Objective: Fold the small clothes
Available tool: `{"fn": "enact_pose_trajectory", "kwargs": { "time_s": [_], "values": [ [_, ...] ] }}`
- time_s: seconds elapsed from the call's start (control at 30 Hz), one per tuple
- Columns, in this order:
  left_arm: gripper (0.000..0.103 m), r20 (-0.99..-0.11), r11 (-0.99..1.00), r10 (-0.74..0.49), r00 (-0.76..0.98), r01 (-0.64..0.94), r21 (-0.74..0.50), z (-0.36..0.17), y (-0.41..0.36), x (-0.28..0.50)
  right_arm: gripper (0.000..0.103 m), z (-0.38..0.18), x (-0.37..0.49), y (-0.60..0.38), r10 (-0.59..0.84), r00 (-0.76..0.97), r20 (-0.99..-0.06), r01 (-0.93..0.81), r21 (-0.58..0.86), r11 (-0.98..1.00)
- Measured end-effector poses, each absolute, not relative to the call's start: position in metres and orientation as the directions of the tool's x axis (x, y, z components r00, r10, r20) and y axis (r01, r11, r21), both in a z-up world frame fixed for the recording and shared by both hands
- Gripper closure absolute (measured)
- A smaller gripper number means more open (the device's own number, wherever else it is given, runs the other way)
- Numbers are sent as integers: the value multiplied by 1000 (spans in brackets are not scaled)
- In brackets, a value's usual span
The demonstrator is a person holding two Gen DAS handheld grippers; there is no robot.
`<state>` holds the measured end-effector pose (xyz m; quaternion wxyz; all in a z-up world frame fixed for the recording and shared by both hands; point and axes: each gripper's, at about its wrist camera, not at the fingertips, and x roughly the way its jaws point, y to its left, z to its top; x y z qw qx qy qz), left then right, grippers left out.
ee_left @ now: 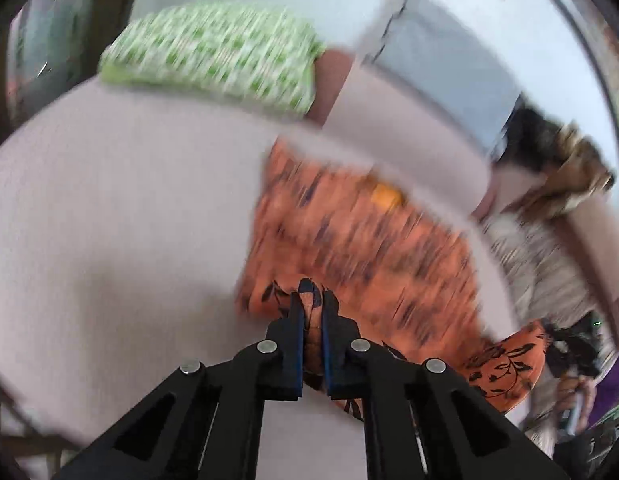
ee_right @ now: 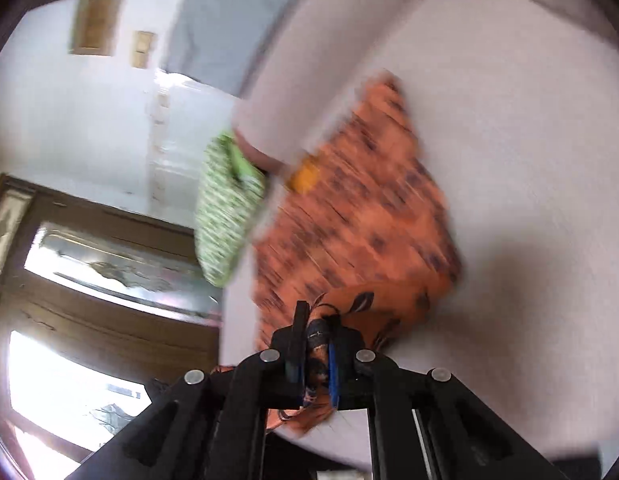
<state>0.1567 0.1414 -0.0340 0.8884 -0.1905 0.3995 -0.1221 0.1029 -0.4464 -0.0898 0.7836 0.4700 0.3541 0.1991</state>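
An orange garment with a dark leaf print lies spread on a pale pink bed sheet, blurred by motion. My left gripper is shut on its near edge, cloth bunched between the fingers. In the right wrist view the same orange garment lies on the sheet, and my right gripper is shut on a bunched corner of it. A small yellow label shows at its far edge, also in the right wrist view.
A green-and-white patterned folded cloth lies at the far side of the bed, seen too in the right wrist view. A striped beige cloth and dark clothes lie to the right. A wooden door stands beyond the bed edge.
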Motion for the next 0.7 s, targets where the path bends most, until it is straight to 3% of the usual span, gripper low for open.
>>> {"fn": "enact_pose_trajectory", "kwargs": {
  "time_s": [0.1, 0.2, 0.27, 0.33, 0.4, 0.47, 0.6, 0.7],
  "values": [
    [94, -599, 887, -350, 720, 50, -459, -7, 142, 221, 95, -56, 181, -460, 590, 734, -336, -15, 861, 509],
    [81, -582, 919, -273, 766, 29, -393, -20, 134, 292, 91, -63, 250, -472, 513, 781, -356, 44, 852, 522],
    [40, -619, 956, -148, 771, -50, -290, -52, 129, 337, 82, -90, 292, -468, 487, 752, -444, 112, 814, 570],
    [36, -720, 968, -52, 692, -141, -206, -95, 132, 374, 33, -123, 314, -462, 413, 694, -590, 247, 734, 633],
    [37, -797, 953, -78, 600, -190, -237, -126, 146, 390, 33, -143, 312, -454, 375, 663, -648, 272, 675, 685],
    [36, -762, 943, -89, 642, -191, -272, -121, 158, 377, 33, -140, 297, -449, 332, 677, -657, 238, 623, 745],
    [24, -740, 969, -147, 657, -56, -242, -111, 154, 339, 28, -136, 269, -450, 256, 664, -702, 213, 506, 836],
    [24, -794, 975, -203, 572, 48, -215, -131, 129, 332, 28, -155, 277, -441, 335, 580, -742, 181, 519, 836]
  ]
}}
